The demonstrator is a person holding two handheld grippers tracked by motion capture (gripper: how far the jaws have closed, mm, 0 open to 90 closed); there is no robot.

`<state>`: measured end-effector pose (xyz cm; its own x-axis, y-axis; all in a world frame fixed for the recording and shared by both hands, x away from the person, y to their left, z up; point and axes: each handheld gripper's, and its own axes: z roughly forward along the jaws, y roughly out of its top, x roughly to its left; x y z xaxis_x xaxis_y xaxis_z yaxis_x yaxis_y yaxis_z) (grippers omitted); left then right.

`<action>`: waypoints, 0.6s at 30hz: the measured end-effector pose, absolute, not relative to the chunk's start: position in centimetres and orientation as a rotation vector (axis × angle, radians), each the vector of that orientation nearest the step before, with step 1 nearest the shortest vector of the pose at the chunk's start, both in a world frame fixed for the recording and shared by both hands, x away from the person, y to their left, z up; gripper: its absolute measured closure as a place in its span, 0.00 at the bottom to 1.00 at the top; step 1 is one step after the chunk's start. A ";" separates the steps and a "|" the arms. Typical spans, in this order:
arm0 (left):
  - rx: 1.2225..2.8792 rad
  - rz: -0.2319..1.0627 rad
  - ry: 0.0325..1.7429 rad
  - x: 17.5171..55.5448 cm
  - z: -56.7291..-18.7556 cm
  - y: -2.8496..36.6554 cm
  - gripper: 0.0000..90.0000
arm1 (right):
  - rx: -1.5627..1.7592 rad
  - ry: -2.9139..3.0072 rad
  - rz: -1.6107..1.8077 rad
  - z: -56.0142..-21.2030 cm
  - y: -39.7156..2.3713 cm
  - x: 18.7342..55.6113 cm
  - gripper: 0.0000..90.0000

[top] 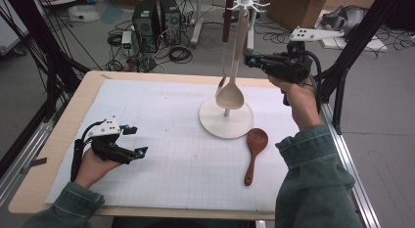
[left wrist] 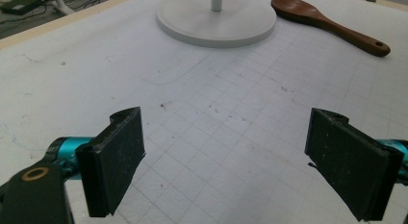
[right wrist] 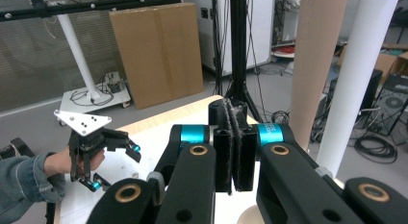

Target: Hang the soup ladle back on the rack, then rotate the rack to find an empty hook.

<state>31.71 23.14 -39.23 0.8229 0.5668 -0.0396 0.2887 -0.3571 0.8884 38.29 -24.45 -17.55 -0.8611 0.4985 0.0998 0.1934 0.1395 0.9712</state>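
The right gripper (top: 250,59) has its jaws pressed together with nothing between them; the right gripper view shows the two pads face to face, and just past them the pale handle of the wooden ladle (right wrist: 320,65) beside the white post of the utensil stand (right wrist: 358,80). The high view shows what that close view cannot: the ladle (top: 234,86) hangs from a hook at the top of the stand (top: 226,121), its bowl low over the round base, and a second utensil with a dark red handle (top: 227,22) hangs beside it. There the closed jaws sit just beside the ladle's handle, near its upper part; contact cannot be confirmed. The right hand is raised well above the surface (top: 161,154), gripper held level and pointing toward the stand, forearm in a green sleeve rising from the lower right. The left gripper (top: 132,140) has its jaws spread wide and empty; the left gripper view looks between them across the white gridded mat to the stand base (left wrist: 216,24) and a dark brown wooden spoon (left wrist: 327,23). That spoon (top: 254,152) lies flat on the mat just in front of the base, bowl toward it. The left hand rests low at the near left, well apart from the stand. Beyond the surface the floor carries cables, computer towers and cardboard boxes.
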 end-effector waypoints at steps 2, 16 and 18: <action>1.961 0.337 0.638 31.7 -39.2 23.1 0.16 | 0.683 2.172 1.775 -16.8 -24.6 38.6 1.00; 1.959 0.342 0.635 31.7 -39.2 23.2 0.16 | 0.692 2.128 1.763 -12.4 -25.4 40.4 0.99; 1.958 0.340 0.636 31.8 -39.2 23.2 0.16 | 0.695 2.125 1.757 -12.0 -25.3 40.6 0.99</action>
